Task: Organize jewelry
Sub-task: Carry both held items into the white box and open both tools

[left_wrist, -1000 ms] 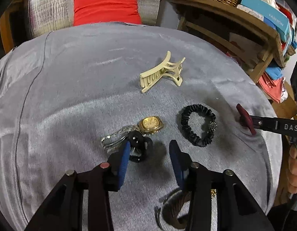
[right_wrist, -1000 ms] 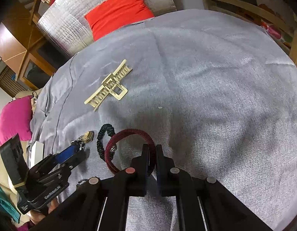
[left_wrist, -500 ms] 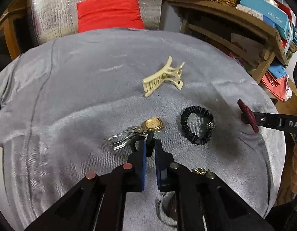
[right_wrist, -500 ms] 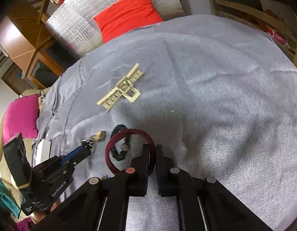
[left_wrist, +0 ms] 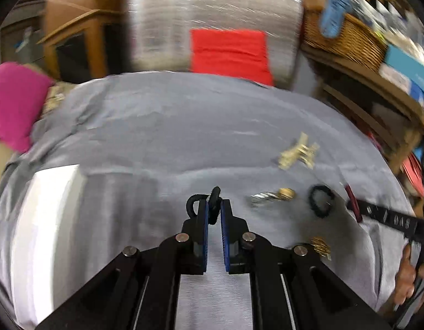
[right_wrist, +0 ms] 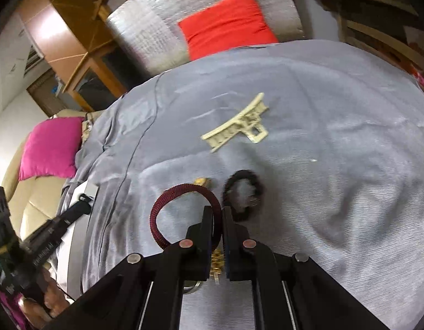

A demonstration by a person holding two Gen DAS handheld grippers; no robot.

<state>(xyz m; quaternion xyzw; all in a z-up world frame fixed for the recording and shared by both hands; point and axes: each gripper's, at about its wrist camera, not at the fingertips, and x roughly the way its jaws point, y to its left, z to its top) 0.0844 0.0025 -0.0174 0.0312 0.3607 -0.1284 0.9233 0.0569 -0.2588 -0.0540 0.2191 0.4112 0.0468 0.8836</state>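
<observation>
My left gripper point(left_wrist: 214, 206) is shut on a small black ring-shaped piece point(left_wrist: 215, 196) and holds it above the grey cloth point(left_wrist: 157, 143). My right gripper point(right_wrist: 218, 212) is shut on a dark red bangle point(right_wrist: 168, 203) held above the cloth. On the cloth lie a cream claw hair clip point(right_wrist: 236, 125), a black scrunchie point(right_wrist: 243, 192), and a gold watch point(left_wrist: 275, 194) with a metal band. A gold piece point(right_wrist: 216, 261) lies under my right gripper. The right gripper with the bangle shows in the left wrist view point(left_wrist: 352, 206).
A white box point(left_wrist: 47, 220) stands at the cloth's left. A red cushion point(left_wrist: 228, 52) on a silver-covered seat stands behind the table. A pink cushion point(right_wrist: 49, 148) lies at the left. A wooden shelf with a wicker basket point(left_wrist: 343, 35) stands at the right.
My left gripper has lifted the black piece off the cloth and swung left toward the white box. My right gripper has moved a little with the red bangle still in it.
</observation>
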